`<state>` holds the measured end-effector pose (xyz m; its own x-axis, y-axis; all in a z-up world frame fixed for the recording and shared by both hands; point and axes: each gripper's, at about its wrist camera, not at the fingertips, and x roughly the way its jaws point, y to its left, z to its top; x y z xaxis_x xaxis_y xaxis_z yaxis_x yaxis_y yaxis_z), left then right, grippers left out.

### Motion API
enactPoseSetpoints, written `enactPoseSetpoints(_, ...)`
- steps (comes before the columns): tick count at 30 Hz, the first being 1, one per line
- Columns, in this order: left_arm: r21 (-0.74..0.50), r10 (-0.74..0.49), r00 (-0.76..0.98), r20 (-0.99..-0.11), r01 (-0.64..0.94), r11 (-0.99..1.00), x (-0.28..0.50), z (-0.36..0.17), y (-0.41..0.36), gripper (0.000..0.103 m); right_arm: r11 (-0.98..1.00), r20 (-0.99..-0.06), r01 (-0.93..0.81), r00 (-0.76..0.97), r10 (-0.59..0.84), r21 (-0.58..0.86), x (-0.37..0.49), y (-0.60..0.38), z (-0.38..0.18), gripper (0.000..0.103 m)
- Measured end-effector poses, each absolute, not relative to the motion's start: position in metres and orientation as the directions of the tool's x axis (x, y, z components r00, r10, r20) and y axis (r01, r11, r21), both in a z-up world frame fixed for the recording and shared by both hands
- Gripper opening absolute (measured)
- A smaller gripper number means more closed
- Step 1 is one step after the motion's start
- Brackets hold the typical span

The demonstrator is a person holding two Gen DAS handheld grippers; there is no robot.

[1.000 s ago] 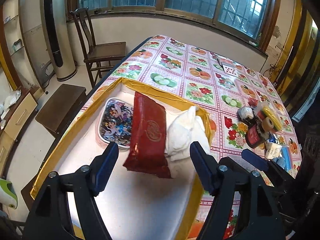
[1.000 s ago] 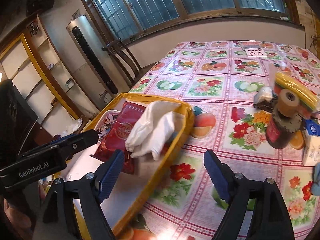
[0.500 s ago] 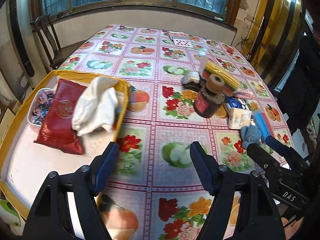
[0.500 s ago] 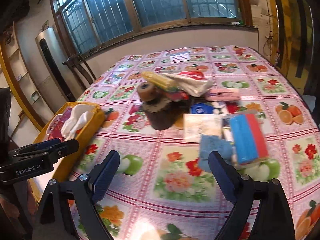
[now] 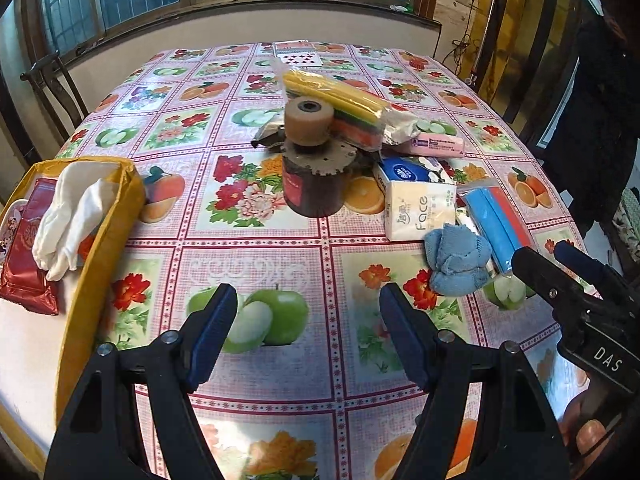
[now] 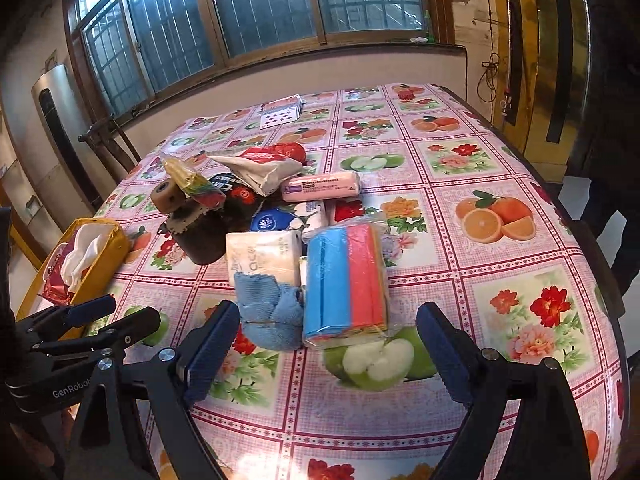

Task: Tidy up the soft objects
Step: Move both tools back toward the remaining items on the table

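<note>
A crumpled blue cloth [image 6: 270, 316] [image 5: 458, 260] lies on the tablecloth beside a wrapped pack of blue and red cloths [image 6: 346, 280] [image 5: 498, 222]. Behind them is a white tissue pack [image 6: 264, 252] [image 5: 418, 210]. My right gripper [image 6: 326, 344] stands open just in front of the blue cloth and the pack, nothing between its fingers. My left gripper [image 5: 304, 330] is open over bare tablecloth, left of the blue cloth. At the far left a yellow-rimmed box [image 5: 120, 216] [image 6: 112, 236] holds white gloves [image 5: 76, 216] and a red pouch [image 5: 22, 268].
A dark jar [image 5: 312, 184] topped with a tape roll [image 5: 308, 120] stands mid-table, with a yellow sponge pack [image 5: 340, 100], a pink packet [image 6: 320, 186], a blue-white tissue pack [image 5: 408, 170] and playing cards [image 6: 280, 114] around. A chair [image 6: 108, 148] stands beyond the table's left edge.
Both grippers have swung right, away from the yellow box, toward the pile of packs. The right gripper has closed in on the blue cloth. Both stay open.
</note>
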<state>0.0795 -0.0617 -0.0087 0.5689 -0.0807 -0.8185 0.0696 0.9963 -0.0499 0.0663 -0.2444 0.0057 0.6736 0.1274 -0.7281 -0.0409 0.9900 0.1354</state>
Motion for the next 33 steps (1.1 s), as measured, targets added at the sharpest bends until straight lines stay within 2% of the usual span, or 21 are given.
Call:
enactPoseSetpoints(15, -0.083, -0.118, 0.543, -0.831, 0.088, 0.993, 0.105, -0.024, -0.107, 0.073, 0.993, -0.762, -0.005, 0.642, 0.092, 0.116, 0.095, -0.271, -0.008, 0.092)
enactPoseSetpoints(20, -0.114, -0.137, 0.520, -0.843, 0.075, 0.991, 0.116, -0.029, -0.104, 0.073, 0.990, -0.783, -0.016, 0.609, 0.123, 0.144, 0.110, -0.273, -0.012, 0.092)
enactPoseSetpoints(27, -0.109, -0.161, 0.480, -0.862, 0.134, 0.985, 0.114, -0.034, -0.111, 0.073, 0.983, -0.813, -0.032, 0.558, 0.166, 0.179, 0.124, -0.272, -0.016, 0.092)
enactPoseSetpoints(33, -0.144, -0.205, 0.477, -0.855, 0.160, 0.976, 0.105, -0.026, -0.114, 0.073, 0.989, -0.838, -0.057, 0.525, 0.147, 0.137, 0.130, -0.264, -0.017, 0.092)
